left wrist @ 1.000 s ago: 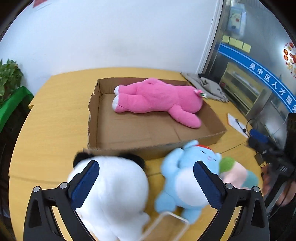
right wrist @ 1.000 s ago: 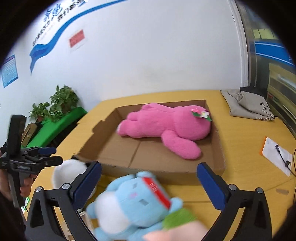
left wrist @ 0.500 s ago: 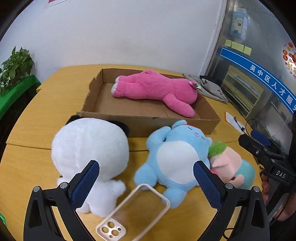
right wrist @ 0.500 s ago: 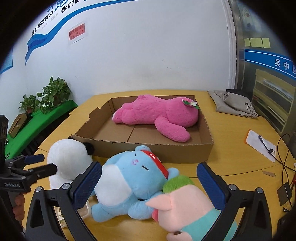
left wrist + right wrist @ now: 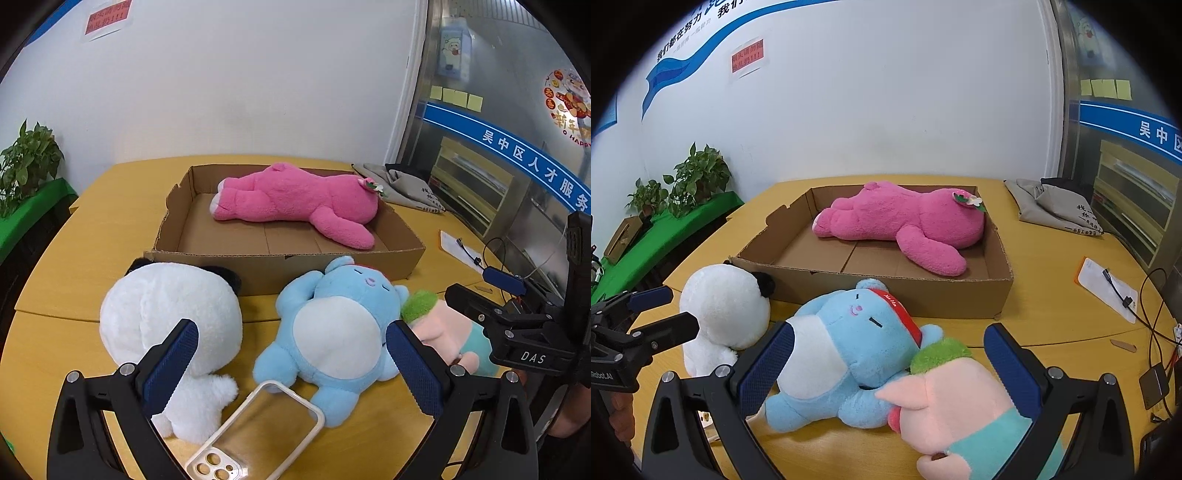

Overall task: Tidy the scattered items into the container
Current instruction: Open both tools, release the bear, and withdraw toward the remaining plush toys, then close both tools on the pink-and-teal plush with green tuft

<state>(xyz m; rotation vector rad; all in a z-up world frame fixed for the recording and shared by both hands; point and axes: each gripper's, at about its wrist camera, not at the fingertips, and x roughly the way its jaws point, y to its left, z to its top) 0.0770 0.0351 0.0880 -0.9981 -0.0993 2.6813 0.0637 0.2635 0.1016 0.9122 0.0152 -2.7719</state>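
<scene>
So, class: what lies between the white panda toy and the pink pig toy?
The blue bear, lying on its back between panda and pig; the left wrist view shows it.

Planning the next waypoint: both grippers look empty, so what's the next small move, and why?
Probably lower the open left gripper onto the blue plush and close. It lies between the fingers, outside the cardboard box, where only the pink plush lies. The right gripper is also open.

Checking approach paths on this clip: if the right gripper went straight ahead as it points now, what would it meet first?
Most likely the blue plush, lying between the open jaws of the right gripper, with the pink pig plush overlapping it on the right. Depth is unclear, so either could touch first.
</scene>
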